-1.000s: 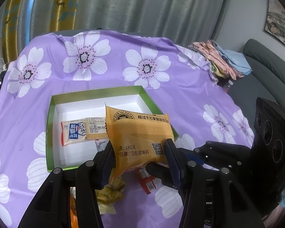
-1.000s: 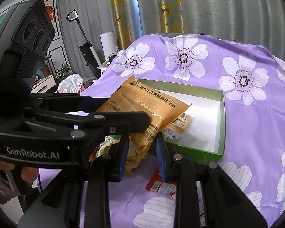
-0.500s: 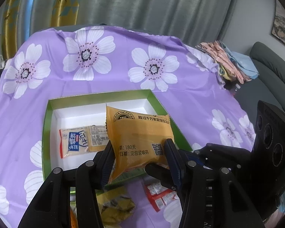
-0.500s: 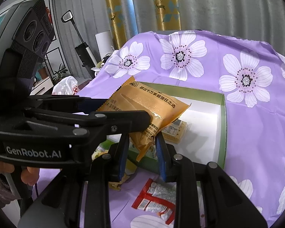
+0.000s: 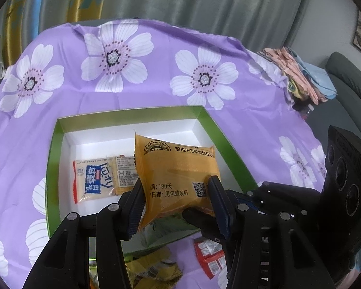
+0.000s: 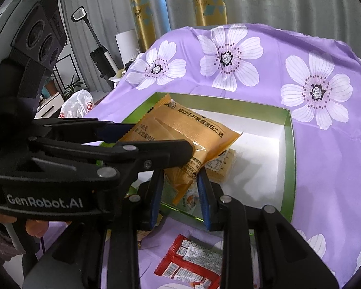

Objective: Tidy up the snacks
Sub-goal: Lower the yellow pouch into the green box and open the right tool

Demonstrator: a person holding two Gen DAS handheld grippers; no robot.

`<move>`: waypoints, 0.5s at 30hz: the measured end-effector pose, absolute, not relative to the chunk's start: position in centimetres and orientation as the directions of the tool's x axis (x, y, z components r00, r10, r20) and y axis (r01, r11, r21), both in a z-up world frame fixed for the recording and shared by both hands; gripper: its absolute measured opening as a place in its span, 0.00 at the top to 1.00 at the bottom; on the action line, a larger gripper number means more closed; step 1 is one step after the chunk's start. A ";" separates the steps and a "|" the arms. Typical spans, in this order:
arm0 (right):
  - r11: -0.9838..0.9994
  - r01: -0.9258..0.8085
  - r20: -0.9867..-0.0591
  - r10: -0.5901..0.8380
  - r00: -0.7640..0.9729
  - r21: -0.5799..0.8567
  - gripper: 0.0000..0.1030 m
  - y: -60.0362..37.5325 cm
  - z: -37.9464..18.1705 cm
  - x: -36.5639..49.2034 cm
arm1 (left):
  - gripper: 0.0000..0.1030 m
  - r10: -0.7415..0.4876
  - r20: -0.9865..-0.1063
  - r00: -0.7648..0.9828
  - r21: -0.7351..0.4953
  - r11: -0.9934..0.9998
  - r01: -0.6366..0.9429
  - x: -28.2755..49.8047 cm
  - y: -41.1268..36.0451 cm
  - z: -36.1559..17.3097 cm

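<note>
Left wrist view: both grippers, left and right, clamp one orange packet above green box | done: cracker packet inside | left: red packet and yellow packet outside on cloth

An orange packet with black Chinese print and a QR code hangs tilted above the near side of a green-rimmed, white-floored box. Inside the box, to the left, lies a flat beige cracker pack. A red packet lies on the cloth, nearer than the box.
</note>
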State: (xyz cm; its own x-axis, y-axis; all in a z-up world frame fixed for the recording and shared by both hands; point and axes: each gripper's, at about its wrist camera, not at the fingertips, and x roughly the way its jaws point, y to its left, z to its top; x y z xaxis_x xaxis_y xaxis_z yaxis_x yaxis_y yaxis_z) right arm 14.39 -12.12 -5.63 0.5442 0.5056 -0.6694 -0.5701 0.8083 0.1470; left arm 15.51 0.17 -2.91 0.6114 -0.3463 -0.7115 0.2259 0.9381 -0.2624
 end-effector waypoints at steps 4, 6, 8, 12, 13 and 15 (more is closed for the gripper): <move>0.810 -0.569 -0.684 0.496 0.535 0.142 0.72 -11.9 -6.1 15.0 | 0.50 -0.341 -0.722 0.603 -0.266 0.940 0.213 16.2 0.4 -3.4; 0.810 -0.570 -0.691 0.492 0.529 0.139 0.72 -11.7 -6.3 15.2 | 0.50 -0.343 -0.724 0.598 -0.273 0.939 0.208 16.4 0.5 -3.6; 0.809 -0.572 -0.696 0.489 0.526 0.135 0.72 -11.6 -6.5 15.4 | 0.50 -0.343 -0.727 0.594 -0.276 0.939 0.205 16.5 0.6 -3.8; 0.809 -0.572 -0.707 0.485 0.515 0.138 0.72 -11.3 -6.9 15.8 | 0.50 -0.338 -0.735 0.588 -0.277 0.941 0.195 16.8 0.8 -4.3; 0.809 -0.571 -0.709 0.484 0.513 0.138 0.71 -11.3 -7.0 15.9 | 0.50 -0.338 -0.736 0.587 -0.278 0.941 0.193 16.9 0.8 -4.4; 0.810 -0.571 -0.715 0.479 0.510 0.135 0.71 -11.0 -7.2 16.1 | 0.50 -0.338 -0.738 0.584 -0.281 0.941 0.190 17.0 0.9 -4.6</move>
